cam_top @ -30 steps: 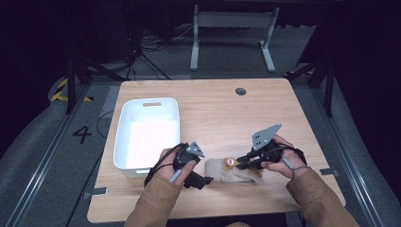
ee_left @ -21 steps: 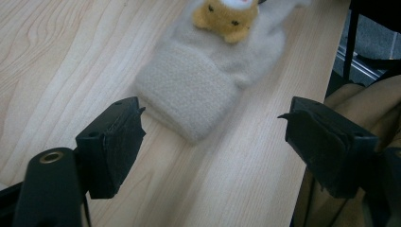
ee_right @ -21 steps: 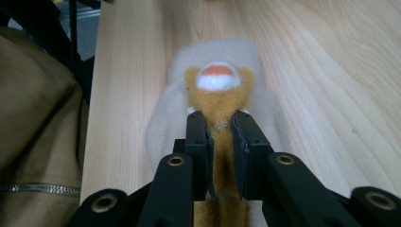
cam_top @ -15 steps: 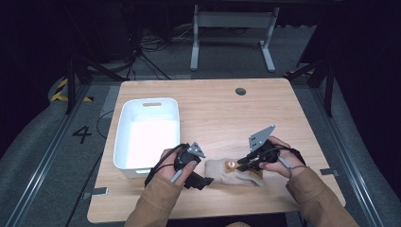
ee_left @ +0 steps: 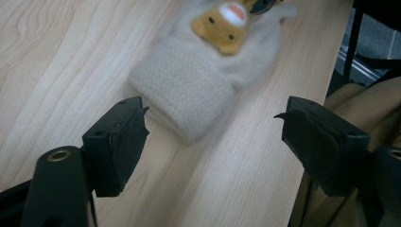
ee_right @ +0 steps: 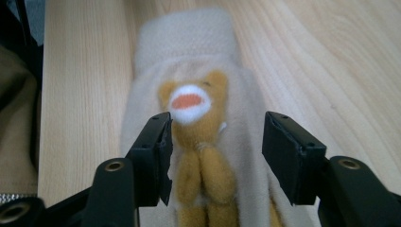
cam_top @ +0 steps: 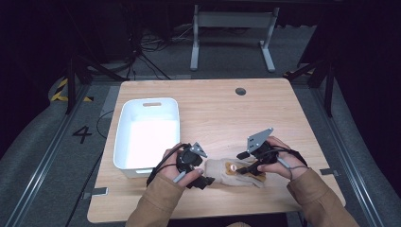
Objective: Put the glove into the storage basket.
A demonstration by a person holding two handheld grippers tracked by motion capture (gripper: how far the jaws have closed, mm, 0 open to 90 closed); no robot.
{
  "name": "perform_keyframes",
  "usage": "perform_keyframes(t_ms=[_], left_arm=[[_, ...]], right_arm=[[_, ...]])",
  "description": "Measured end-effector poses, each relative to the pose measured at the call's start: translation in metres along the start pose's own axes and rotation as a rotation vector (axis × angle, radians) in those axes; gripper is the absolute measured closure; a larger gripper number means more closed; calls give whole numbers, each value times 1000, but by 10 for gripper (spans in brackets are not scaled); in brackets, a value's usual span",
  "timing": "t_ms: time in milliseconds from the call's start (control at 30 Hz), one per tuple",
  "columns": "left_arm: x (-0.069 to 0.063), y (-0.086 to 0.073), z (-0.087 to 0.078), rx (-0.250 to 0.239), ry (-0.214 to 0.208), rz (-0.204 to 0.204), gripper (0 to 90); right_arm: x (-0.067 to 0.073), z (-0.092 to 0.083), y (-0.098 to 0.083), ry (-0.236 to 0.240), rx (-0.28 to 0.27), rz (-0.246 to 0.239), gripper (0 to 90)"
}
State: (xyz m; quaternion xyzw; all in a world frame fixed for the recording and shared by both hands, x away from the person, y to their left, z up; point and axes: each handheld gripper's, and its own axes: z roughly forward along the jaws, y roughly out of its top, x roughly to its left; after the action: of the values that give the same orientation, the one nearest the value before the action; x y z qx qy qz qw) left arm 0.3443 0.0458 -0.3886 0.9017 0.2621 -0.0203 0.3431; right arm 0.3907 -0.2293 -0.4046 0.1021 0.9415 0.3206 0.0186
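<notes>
Wooden table [cam_top: 213, 113] holds a cream mitten [cam_top: 236, 172] with a little bear on it, just right of the white bin [cam_top: 124, 142]. Left gripper [cam_top: 204, 181] waits open beside its cuff. Right gripper [cam_top: 242, 169] has just been opening; the bear sits between its jaws, let go.

Cream fleece mitten [ee_right: 189, 61] with an ochre bear [ee_right: 201, 142], white muzzle, orange mouth; white plastic bin [cam_top: 149, 135]; pale wood-grain counter [cam_top: 213, 109]; black tools.
</notes>
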Motion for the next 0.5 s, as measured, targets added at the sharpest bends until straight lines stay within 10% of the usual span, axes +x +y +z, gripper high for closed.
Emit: perform_keyframes(t_ms=[333, 500], left_arm=[[1, 8, -1, -60, 49, 1, 251], [3, 13, -1, -89, 46, 7, 265]], right_arm=[[-2, -26, -7, -94, -90, 128, 442], [-5, -43, -17, -213, -145, 208, 405]])
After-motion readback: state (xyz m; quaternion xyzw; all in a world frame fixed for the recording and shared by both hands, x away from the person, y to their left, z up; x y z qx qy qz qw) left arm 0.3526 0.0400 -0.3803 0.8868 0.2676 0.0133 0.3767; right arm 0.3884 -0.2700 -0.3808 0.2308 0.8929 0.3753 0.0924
